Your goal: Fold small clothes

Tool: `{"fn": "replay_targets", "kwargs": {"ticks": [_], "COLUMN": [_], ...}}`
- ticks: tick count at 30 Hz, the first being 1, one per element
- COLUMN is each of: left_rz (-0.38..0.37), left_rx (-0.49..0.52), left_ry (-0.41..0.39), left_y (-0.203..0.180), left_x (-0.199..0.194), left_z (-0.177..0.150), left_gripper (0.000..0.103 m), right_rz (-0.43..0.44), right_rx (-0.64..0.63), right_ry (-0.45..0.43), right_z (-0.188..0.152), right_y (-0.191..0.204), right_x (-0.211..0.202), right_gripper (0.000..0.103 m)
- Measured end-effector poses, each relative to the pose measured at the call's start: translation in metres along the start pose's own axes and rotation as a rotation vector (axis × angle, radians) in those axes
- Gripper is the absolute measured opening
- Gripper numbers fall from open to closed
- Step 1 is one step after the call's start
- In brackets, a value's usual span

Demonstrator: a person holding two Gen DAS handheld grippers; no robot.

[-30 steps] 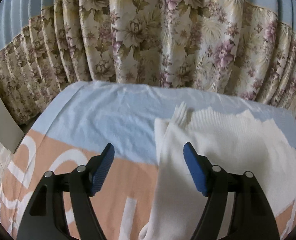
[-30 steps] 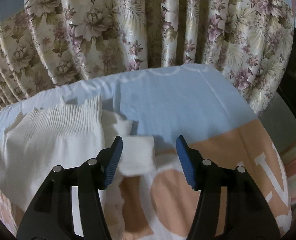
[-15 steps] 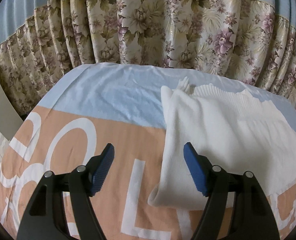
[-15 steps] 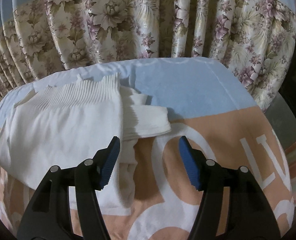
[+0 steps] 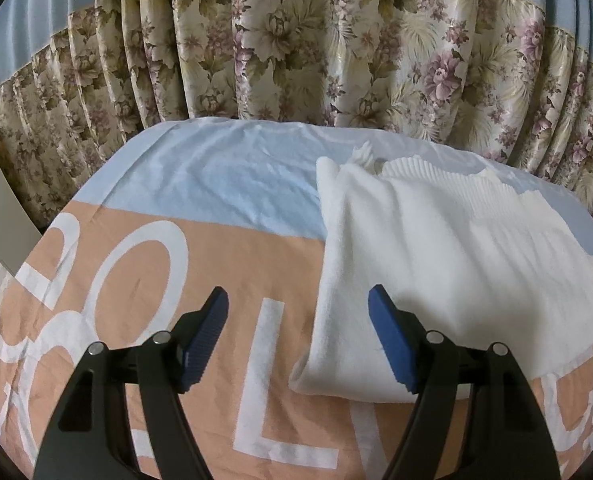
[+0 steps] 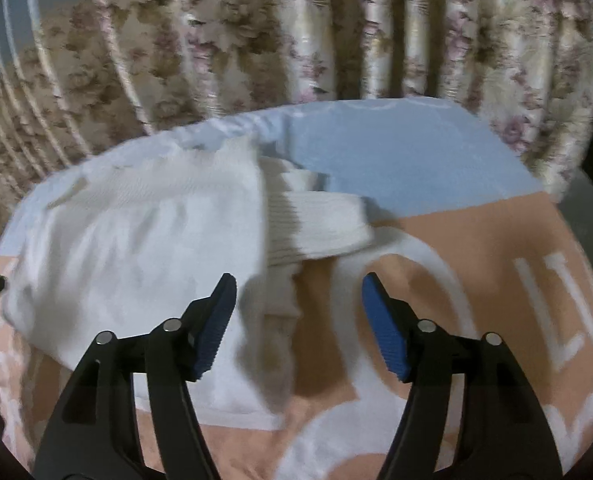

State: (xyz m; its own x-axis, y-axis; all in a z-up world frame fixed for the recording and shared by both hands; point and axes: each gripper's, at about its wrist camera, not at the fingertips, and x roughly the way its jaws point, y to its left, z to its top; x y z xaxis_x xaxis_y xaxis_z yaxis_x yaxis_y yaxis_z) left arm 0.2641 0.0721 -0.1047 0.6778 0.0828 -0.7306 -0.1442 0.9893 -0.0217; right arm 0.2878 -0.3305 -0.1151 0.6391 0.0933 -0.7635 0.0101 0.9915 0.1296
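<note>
**White knit garment lies folded on the printed sheet, both grippers released**

While both tools hover above the bed, nothing sits between either pair of blue pads. At the left, the left black two-finger gripper (image 5: 298,334) has its jaws spread wide over the peach and pale blue bedsheet with large white letters (image 5: 144,264); its right pad hangs over the near left edge of the white ribbed knit garment (image 5: 448,264), seemingly not touching it. That garment lies folded on the sheet, across the line where blue meets peach, its ribbed hem toward the floral pleated curtain (image 5: 296,48) behind the bed. Further right, the right black two-finger gripper (image 6: 298,320) has just been opening its jaws and holds nothing; its left pad hangs over the garment's right edge. From this blurred view, a ribbed sleeve (image 6: 320,220) sticks out to the right from under the folded body, probably resting flat on the sheet.
</note>
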Motion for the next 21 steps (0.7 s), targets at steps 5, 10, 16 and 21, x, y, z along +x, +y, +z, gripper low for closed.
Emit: {"fn": "replay_targets", "kwargs": {"ticks": [5, 10, 16, 21], "left_rz": [-0.003, 0.011, 0.0, -0.004], "left_rx": [0.006, 0.011, 0.008, 0.002], "left_ry": [0.003, 0.008, -0.003, -0.005], "left_y": [-0.005, -0.006, -0.006, -0.006], "left_x": [0.002, 0.005, 0.006, 0.008], "left_z": [-0.003, -0.002, 0.005, 0.01], "left_gripper": [0.073, 0.073, 0.073, 0.073], "right_rz": [0.033, 0.046, 0.091, 0.159], "right_rx": [0.034, 0.022, 0.088, 0.109], "right_ry": [0.03, 0.044, 0.059, 0.044], "right_z": [0.002, 0.004, 0.004, 0.007], "right_y": [-0.006, -0.007, -0.015, -0.013], "right_x": [0.018, 0.031, 0.044, 0.05], "right_gripper": [0.068, 0.068, 0.069, 0.062]}}
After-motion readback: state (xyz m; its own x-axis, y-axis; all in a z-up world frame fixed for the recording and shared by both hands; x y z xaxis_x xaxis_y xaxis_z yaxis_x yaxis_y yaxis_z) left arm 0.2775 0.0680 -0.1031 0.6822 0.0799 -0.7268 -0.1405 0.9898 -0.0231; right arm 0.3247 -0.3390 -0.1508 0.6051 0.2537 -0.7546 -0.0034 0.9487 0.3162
